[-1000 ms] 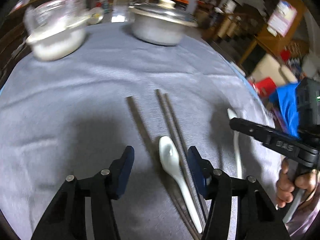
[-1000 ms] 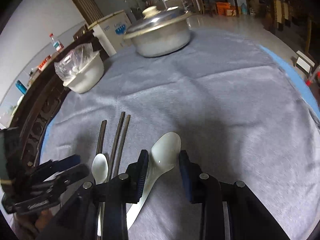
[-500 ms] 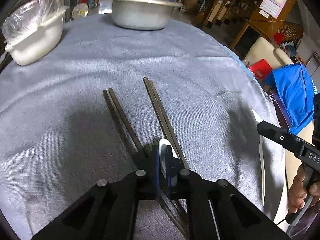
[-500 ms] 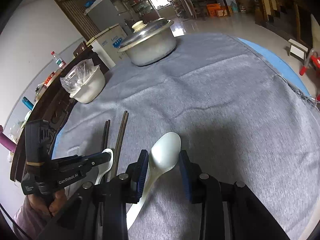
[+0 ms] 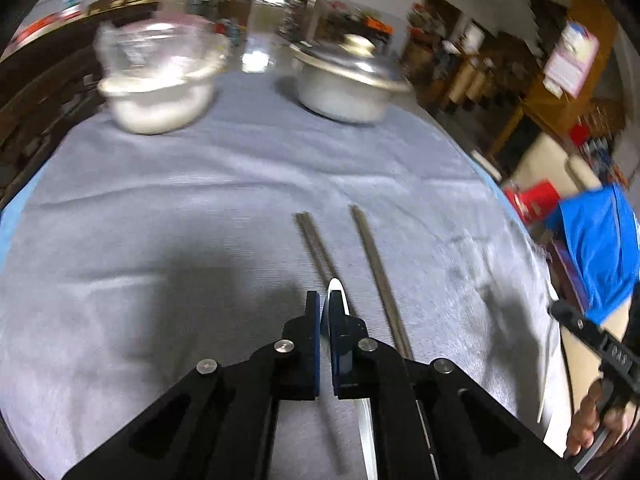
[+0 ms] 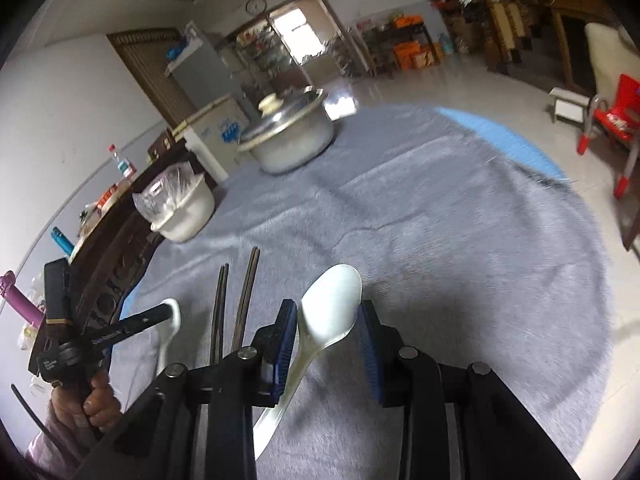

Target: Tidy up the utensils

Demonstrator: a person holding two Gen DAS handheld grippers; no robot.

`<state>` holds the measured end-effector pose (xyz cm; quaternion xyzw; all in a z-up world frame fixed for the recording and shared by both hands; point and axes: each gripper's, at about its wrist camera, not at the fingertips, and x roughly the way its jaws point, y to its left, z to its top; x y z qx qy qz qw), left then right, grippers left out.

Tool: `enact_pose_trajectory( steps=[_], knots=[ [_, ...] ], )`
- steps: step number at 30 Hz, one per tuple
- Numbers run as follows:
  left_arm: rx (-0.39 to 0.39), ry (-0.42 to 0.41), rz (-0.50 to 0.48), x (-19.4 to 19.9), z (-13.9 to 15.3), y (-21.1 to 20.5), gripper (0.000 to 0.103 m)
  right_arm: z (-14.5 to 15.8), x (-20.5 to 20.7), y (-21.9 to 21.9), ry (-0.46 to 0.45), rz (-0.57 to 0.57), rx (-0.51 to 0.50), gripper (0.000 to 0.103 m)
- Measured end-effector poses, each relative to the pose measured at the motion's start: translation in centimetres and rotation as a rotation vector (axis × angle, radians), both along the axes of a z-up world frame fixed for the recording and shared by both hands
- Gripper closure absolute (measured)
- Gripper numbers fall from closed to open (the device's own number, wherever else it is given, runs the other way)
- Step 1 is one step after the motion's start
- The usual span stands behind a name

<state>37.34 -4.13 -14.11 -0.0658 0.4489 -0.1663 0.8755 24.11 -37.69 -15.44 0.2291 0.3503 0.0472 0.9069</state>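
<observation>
Table cover [image 5: 200,208]: grey cloth, creased, over a blue layer.
Lidded metal pot [image 5: 348,84]: far ahead of the fingers, on the cloth.
White bowl [image 5: 160,96]: left of the pot, clear plastic bag inside.
Red chair [image 6: 612,120]: on the floor, far right.

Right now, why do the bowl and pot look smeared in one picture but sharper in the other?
Left wrist view: motion blur smears the bowl and pot; straight edges bow from the fisheye lens. Right wrist view: the pot is sharper, with glare on the floor behind.
</observation>
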Motion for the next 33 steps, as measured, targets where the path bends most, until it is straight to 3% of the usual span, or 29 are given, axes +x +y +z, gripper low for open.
enact_pose_trajectory(
  steps=[9, 16, 27, 33],
  knots=[
    [-0.036, -0.062, 0.27, -5.5, 1.0, 6.4, 0.099, 1.7, -6.8, 0.0, -0.109, -0.12, -0.031, 0.07],
    [-0.056, -0.15, 0.394, -11.9, 3.0, 9.6, 0.099, 4.0, -12.5, 2.0, -0.243, -0.183, -0.114, 0.07],
    [-0.094, -0.344, 0.389, -20.0, 8.5, 8.7, 0.099, 7.6, -18.7, 6.5, -0.478, -0.221, -0.224, 0.07],
    [-0.135, -0.527, 0.318, -23.2, 12.6, 6.1, 0.099, 9.0, -20.4, 10.2, -0.621, -0.195, -0.303, 0.069]
  ],
)
